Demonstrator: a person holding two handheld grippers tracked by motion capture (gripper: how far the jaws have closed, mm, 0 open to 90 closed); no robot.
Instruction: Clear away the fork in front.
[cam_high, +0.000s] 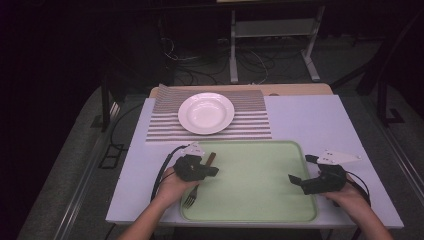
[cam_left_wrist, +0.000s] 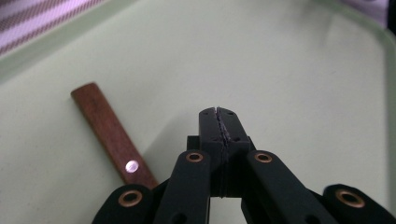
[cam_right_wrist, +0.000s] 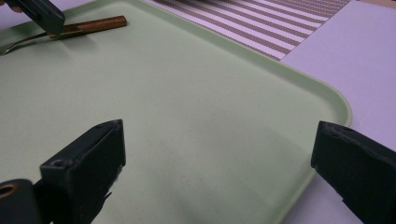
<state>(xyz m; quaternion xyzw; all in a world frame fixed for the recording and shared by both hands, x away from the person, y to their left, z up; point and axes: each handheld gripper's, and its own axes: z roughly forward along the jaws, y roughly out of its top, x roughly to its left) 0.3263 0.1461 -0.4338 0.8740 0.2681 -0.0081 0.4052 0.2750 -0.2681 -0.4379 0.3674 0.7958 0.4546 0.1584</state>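
Fork w/ wooden handle lies at tray's left edge, tines toward near edge. Left gripper sits just above handle, jaws fully closed, gripping nothing. Right gripper at tray's right edge, jaws wide, empty.

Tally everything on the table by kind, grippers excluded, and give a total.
Fork: 1
Plate: 1
Green tray: 1
Striped placemat: 1
Total: 4
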